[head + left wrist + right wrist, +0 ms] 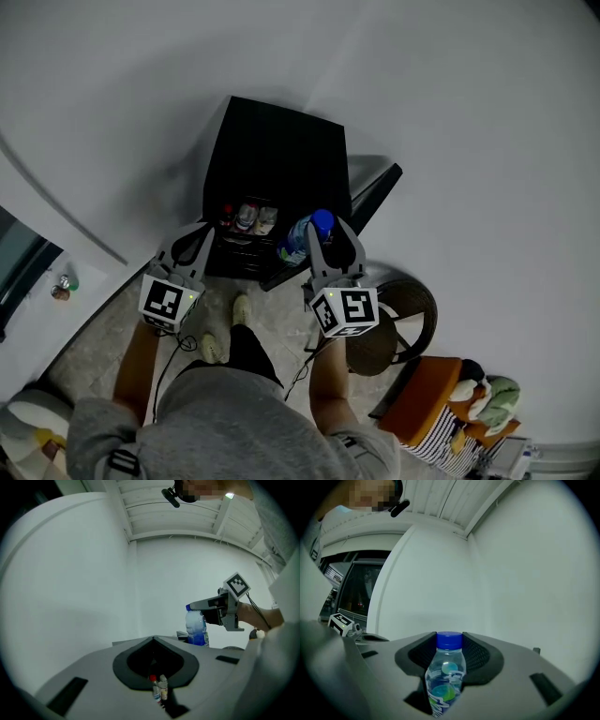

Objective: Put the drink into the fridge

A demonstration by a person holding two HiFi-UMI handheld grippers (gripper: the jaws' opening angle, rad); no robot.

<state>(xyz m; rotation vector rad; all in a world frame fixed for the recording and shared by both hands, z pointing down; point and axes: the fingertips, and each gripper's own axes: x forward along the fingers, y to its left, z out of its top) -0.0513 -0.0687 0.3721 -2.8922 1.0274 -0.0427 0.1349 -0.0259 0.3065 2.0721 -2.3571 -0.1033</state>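
Observation:
A clear drink bottle (298,242) with a blue cap and a blue-green label is upright between the jaws of my right gripper (325,228), which is shut on it. In the right gripper view the bottle (446,677) fills the gap between the jaws. It hangs just in front of the open black mini fridge (272,150), near its door (370,202). My left gripper (199,232) is at the fridge's left front, open and holding nothing. Seen from the left gripper, the bottle (196,627) and the right gripper (199,606) are to the right.
Several small bottles (248,217) stand on the fridge's shelf, and they also show between the left jaws (158,688). A round dark stool (398,323) and an orange seat with clothes (450,403) stand to the right. White walls rise behind the fridge. The person's feet (230,323) are before it.

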